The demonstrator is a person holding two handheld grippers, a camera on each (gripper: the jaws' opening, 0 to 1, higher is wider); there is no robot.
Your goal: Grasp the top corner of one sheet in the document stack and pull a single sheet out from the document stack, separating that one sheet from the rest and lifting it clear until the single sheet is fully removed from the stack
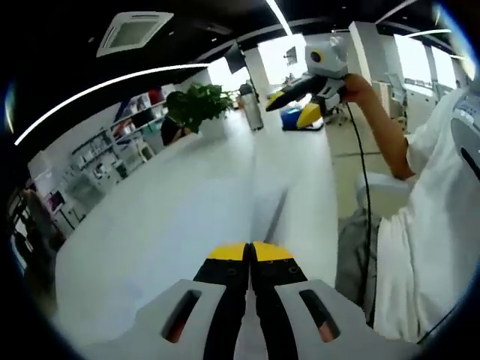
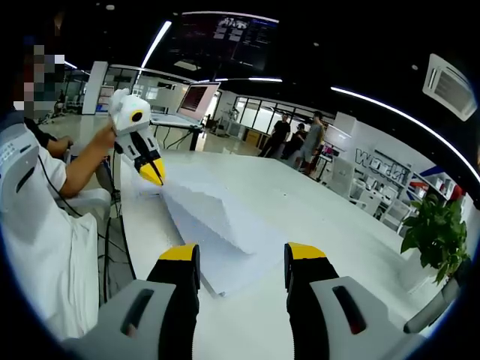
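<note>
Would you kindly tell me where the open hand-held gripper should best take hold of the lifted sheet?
Probably the raised side edge. The sheet tents up from the stack to the left hand-held gripper, which is shut on its top corner. That edge stands clear of the pile, so the right hand-held gripper could come in edge-on from the near side, one jaw above and one below.

1. Sheet (image 2: 196, 196): white paper, one corner lifted high at the left gripper's tip, sloping down in a ridge toward the stack.
2. Stack (image 2: 238, 264): white sheets lying flat, just ahead of the right gripper's parted jaws.
</note>
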